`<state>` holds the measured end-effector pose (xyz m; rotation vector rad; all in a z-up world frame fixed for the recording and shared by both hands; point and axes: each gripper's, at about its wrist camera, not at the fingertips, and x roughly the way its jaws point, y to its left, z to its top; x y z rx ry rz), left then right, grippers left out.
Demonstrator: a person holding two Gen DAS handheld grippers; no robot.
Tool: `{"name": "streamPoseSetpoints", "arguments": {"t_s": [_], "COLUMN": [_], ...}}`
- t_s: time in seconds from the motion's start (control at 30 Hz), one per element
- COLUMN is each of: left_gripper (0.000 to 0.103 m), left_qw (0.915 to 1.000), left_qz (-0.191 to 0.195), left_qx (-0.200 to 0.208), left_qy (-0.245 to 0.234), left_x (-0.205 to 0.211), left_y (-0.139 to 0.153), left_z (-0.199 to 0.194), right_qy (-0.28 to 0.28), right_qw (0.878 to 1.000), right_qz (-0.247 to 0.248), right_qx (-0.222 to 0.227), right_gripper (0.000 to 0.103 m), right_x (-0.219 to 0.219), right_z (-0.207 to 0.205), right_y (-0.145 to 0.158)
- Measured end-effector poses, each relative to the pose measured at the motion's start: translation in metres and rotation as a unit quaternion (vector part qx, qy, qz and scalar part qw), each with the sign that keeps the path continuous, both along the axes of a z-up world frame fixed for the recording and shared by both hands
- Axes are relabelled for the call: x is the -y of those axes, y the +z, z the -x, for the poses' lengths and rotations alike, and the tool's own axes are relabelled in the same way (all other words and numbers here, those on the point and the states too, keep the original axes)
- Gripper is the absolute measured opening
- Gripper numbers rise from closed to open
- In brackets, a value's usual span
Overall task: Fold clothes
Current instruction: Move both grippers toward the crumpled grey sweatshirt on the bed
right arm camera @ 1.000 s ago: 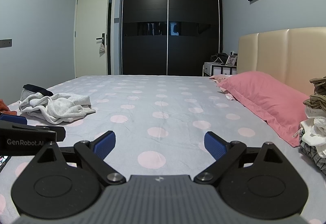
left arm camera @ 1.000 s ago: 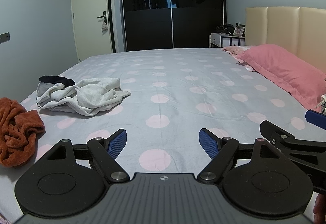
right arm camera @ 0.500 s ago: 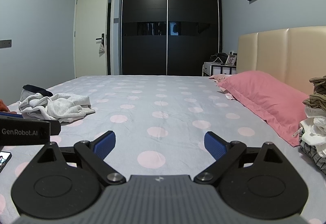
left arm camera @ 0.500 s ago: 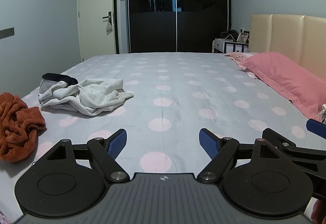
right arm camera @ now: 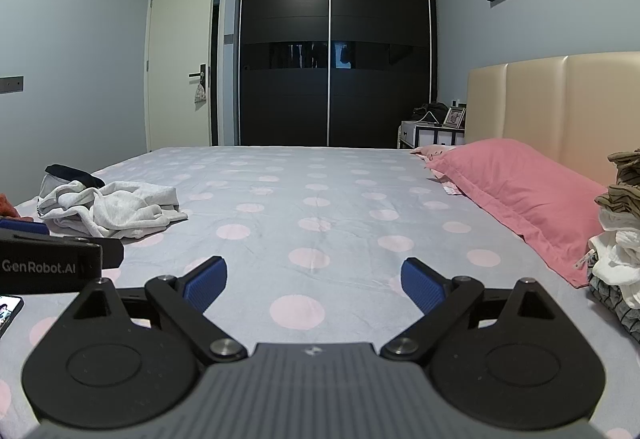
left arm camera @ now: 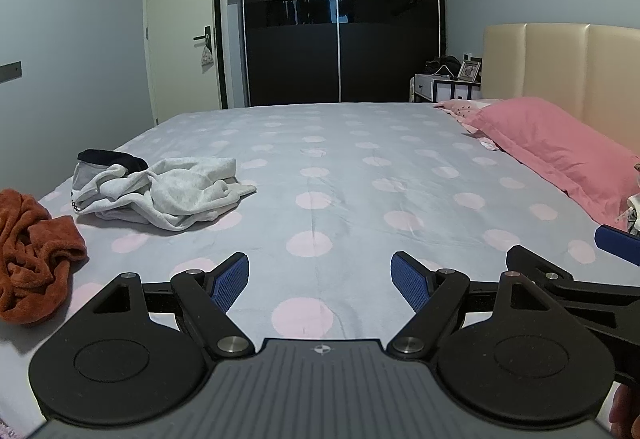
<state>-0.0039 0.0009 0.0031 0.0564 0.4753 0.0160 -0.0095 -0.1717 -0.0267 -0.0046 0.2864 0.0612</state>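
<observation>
A crumpled light grey garment (left arm camera: 160, 193) (right arm camera: 112, 209) with a black band lies on the left of the bed. Nearer, at the left edge, sits a bunched rust-orange garment (left arm camera: 34, 255), only a sliver of it showing in the right wrist view. My left gripper (left arm camera: 320, 281) hovers open over the polka-dot bedsheet (left arm camera: 360, 179), holding nothing. My right gripper (right arm camera: 315, 281) is open too, with nothing between its blue pads, just to the right of the left one. A stack of folded clothes (right arm camera: 618, 239) rests at the right edge by the pillow.
A pink pillow (left arm camera: 560, 151) (right arm camera: 520, 195) lies along the beige headboard (right arm camera: 560, 107) on the right. A phone (right arm camera: 8, 313) lies on the sheet at lower left. Beyond the bed stand a dark wardrobe (right arm camera: 332, 51), a door (right arm camera: 180, 71) and a nightstand (right arm camera: 432, 133).
The left wrist view has tilted upward and turned a little left, so the room sits lower in frame. The right gripper has barely moved. Both stay open.
</observation>
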Motion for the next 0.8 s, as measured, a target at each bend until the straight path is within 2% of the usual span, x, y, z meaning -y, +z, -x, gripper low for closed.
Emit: {"name": "streamPoseSetpoints", "arguments": {"t_s": [0.4,0.8], "left_gripper": [0.078,0.078], "left_qw": [0.9999,0.9993], "left_qz": [-0.008,-0.009], "left_qx": [-0.008,-0.032], "left_qy": [0.0,0.016], "left_x": [0.004,-0.004], "left_y": [-0.003,-0.014], "left_z": [-0.001,-0.007], "right_qy": [-0.003,-0.01], "right_qw": [1.0,0.999], "right_qz": [-0.002,0.0], "right_qx": [-0.003,-0.042], "right_gripper": [0.095,0.095], "right_x": [0.001,0.008], "right_z": [0.0,-0.013], "right_y": [0.001,-0.008]}}
